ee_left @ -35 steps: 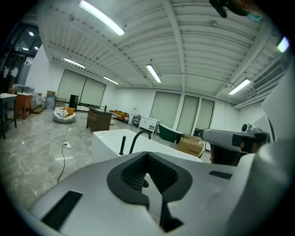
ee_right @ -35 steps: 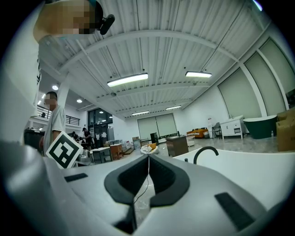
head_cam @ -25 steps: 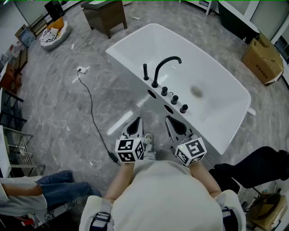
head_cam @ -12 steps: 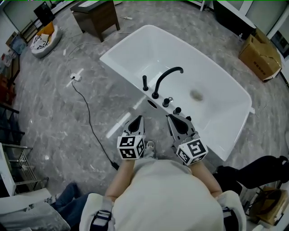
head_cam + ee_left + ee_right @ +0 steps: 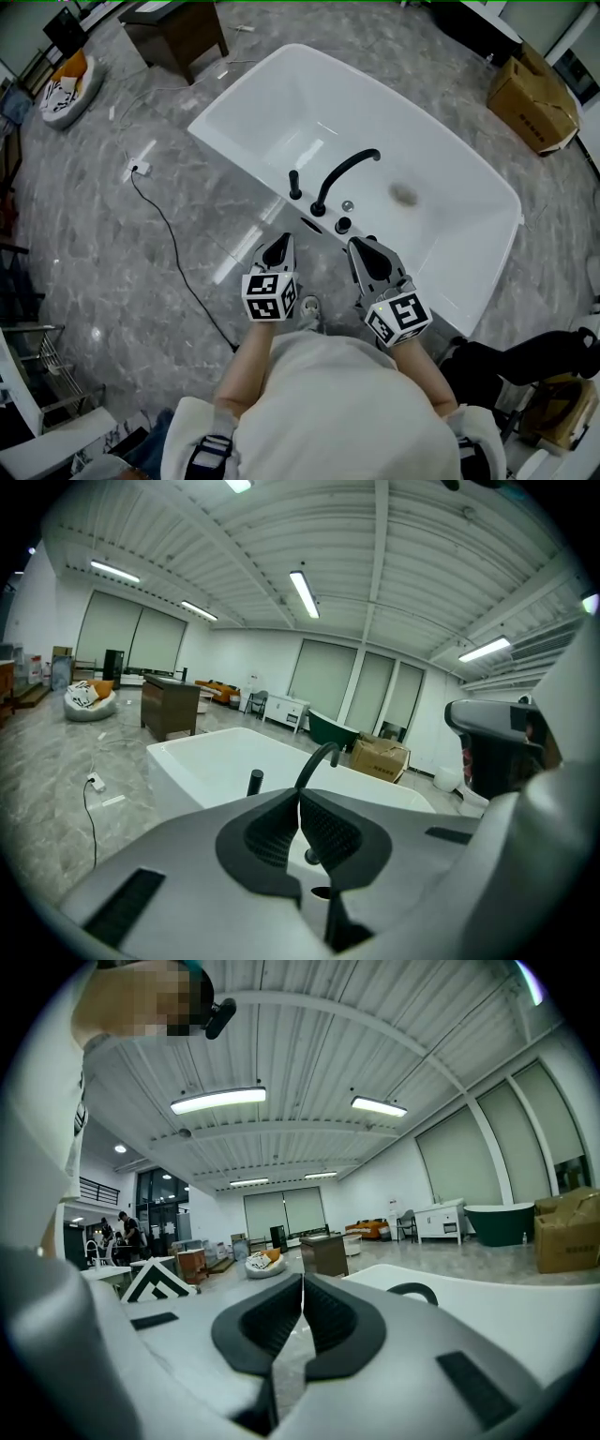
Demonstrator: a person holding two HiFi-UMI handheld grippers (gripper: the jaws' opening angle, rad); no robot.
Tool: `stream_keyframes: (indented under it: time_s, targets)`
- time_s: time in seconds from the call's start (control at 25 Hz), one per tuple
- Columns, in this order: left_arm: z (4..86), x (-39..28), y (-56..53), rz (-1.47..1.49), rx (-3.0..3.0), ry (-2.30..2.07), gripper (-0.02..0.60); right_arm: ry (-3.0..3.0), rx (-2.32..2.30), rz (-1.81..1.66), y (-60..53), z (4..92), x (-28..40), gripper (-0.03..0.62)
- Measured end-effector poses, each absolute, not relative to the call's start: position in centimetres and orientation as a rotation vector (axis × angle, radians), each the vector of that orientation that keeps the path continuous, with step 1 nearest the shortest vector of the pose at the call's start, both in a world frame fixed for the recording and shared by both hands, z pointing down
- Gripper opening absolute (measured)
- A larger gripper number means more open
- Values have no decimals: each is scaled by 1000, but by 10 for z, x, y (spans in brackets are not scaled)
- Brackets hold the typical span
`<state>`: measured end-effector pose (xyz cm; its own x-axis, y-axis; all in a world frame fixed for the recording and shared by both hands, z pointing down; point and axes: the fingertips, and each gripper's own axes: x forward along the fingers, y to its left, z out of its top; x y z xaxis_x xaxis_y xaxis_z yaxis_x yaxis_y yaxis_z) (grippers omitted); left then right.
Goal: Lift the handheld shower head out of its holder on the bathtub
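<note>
The white bathtub stands on the grey floor. On its near rim rises a curved black faucet, with the handheld shower head upright as a short black stick in its holder just left of it. Black knobs sit to the right. My left gripper is shut and empty, just short of the rim below the shower head. My right gripper is shut and empty beside the knobs. In the left gripper view the shower head and faucet show beyond the closed gripper. The right gripper shows closed, with the faucet to its right.
A black cable runs across the floor from a power strip left of the tub. A brown cabinet stands at the back left, a cardboard box at the back right. A dark seat is at my right.
Both grippers have moved forward toward the tub's near rim, and the tub now lies closer in the head view. Both stay shut.
</note>
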<state>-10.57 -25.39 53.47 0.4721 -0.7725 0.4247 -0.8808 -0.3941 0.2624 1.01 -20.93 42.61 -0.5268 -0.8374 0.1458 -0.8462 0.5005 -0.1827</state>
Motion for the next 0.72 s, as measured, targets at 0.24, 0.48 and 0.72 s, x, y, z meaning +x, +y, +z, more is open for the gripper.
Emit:
stream_keyframes:
  time_s: [0.24, 0.48, 0.72]
  targets:
    - [572, -104, -299, 354, 2286, -1306, 21, -2627, 1548, 426, -235, 450, 6, 20]
    - [617, -99, -342, 391, 2252, -1281, 64, -2581, 1570, 489, -251, 465, 11, 20]
    - [664, -89, -379, 486, 2272, -1278, 183, -2535, 1574, 545, -258, 484, 19, 20]
